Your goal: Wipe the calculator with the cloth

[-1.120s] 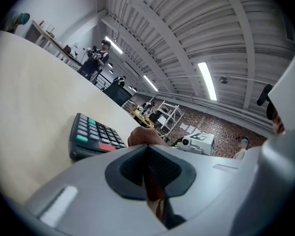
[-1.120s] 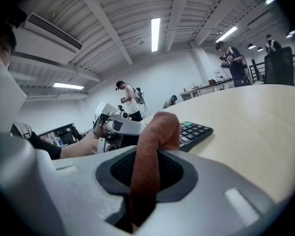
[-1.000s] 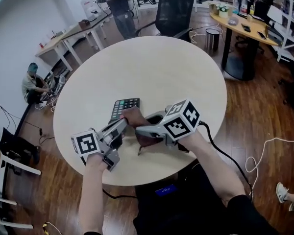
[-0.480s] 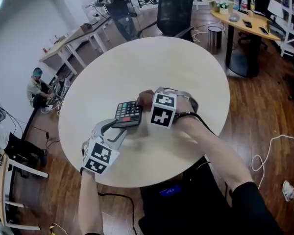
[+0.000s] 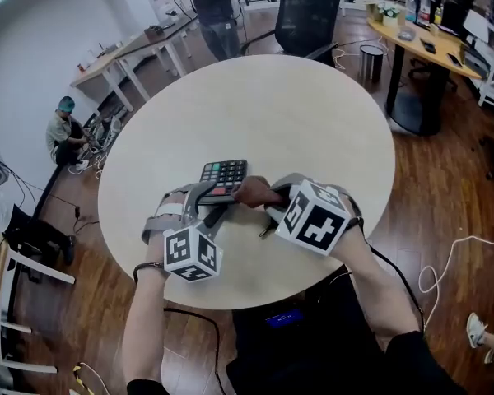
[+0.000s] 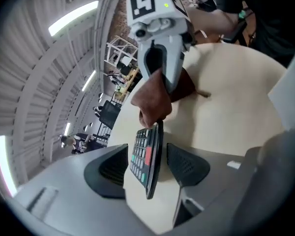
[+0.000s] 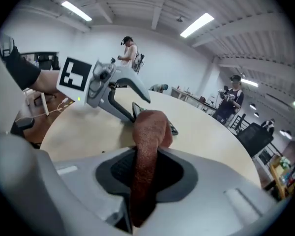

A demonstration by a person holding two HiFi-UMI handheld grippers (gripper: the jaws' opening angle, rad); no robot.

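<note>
Calculator [image 5: 223,174], a dark slab with rows of small keys, some green and one red, sits near the middle of a round pale surface [image 5: 305,113], its near end covered by a brown cloth [image 5: 253,192]. The head view shows the keys facing up and both grippers meeting at that near end. Only the left gripper view shows the left gripper [image 6: 147,167] with its jaws apart: the calculator appears edge-on between the two ribbed dark pads, with a gap on each side, so neither pad presses it. These jaws have just been opening. Only the right gripper view shows the right gripper [image 7: 145,173] with its jaws clamped on the cloth, a soft, nubbly fabric bunched into a thick roll that reaches forward to the calculator's edge. Whether the calculator's near end rests on the surface cannot be told. Half a second earlier the right gripper's marker cube sat farther up the surface, beside the calculator; now it is nearer the person, and the left cube has turned.
</note>
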